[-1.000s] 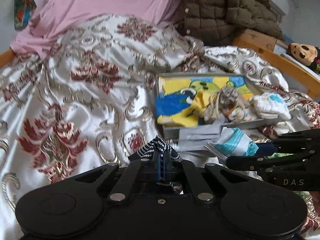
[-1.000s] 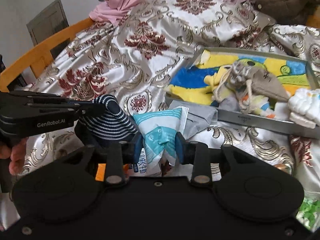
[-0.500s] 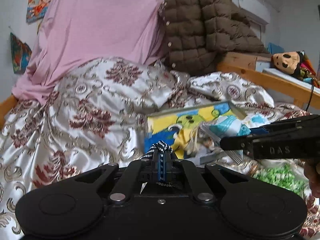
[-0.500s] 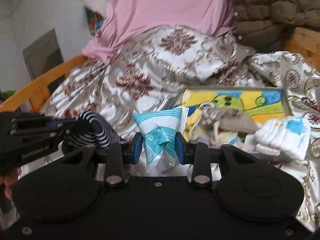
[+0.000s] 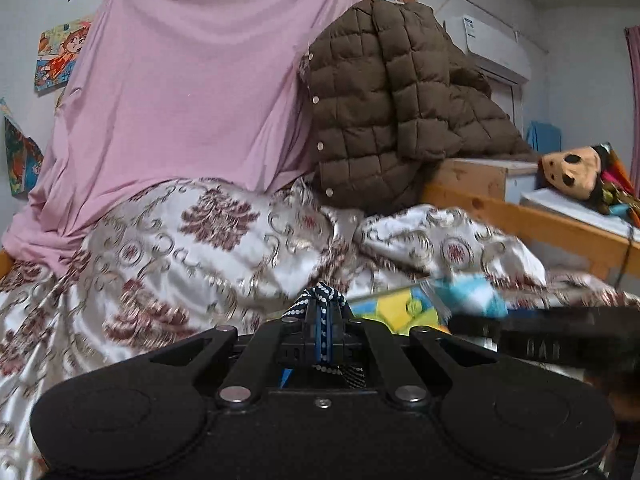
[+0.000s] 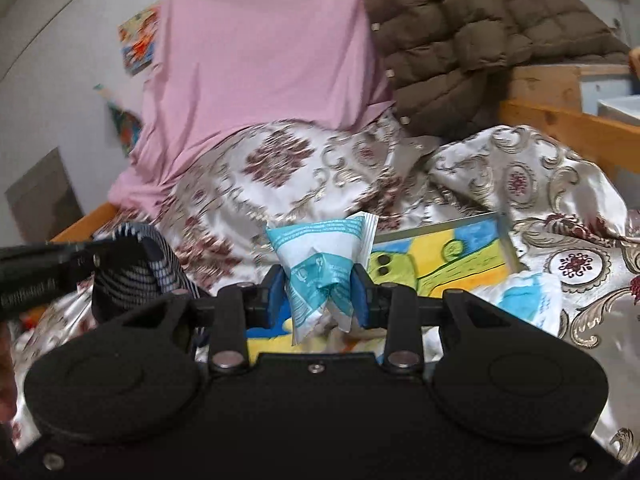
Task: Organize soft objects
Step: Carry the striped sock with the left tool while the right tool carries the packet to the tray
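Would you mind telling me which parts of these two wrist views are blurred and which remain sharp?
Left wrist view: the patterned bedspread and the right gripper with its blue-white packet are motion-smeared, while the left gripper and pink sheet are sharp. Right wrist view: the packet is crisp, the striped cloth and bedspread smeared; fisheye curves the edges.

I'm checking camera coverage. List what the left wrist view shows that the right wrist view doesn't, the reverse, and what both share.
Left wrist only: the plush toy on the wooden ledge and the wall air conditioner.
Right wrist only: the right gripper shut on the blue-and-white packet.
Both: the pink sheet, brown quilted jacket, patterned bedspread, the colourful tray, and the striped fabric pinched by the left gripper.
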{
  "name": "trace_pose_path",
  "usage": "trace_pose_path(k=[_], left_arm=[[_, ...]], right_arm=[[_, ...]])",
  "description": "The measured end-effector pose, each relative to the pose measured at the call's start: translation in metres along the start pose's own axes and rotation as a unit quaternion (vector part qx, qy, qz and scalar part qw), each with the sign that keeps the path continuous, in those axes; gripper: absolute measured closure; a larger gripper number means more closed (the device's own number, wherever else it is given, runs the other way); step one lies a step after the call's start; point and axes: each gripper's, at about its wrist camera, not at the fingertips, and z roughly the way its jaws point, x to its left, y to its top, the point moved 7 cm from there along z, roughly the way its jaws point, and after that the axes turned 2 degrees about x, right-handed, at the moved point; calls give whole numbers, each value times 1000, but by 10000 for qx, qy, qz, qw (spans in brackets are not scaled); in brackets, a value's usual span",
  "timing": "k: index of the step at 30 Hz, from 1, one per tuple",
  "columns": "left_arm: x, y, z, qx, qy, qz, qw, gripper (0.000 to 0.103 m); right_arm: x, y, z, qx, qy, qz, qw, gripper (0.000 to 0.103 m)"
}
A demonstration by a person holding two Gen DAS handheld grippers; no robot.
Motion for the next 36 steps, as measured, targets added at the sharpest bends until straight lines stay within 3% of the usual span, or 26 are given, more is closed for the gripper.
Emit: trace_pose_path(k=[8, 14, 22, 28, 30, 36], left_arm=[[-5, 13, 75, 117, 151, -255, 9995, 102], [-7, 12, 113, 38, 199, -657, 9976, 102], [-24, -5, 149, 380, 107, -493, 9980, 102], [-27, -25, 163, 716, 78, -571, 9958, 100], [-25, -28, 165, 806, 63, -679, 9944, 95], [-15, -29, 160, 878, 55, -965, 9914, 80]], right_arm=[[-37, -12, 52, -20, -323, 525, 9981, 76], [-56, -23, 67, -222, -451, 962, 9941, 74], [-75, -42, 95, -237, -452, 1434, 9883, 69], [-85, -53, 106, -96, -546, 1719, 9836, 55], [-87, -55, 109, -81, -559, 1767, 9826, 43], [-94, -53, 109, -150, -575, 1917, 9796, 27]])
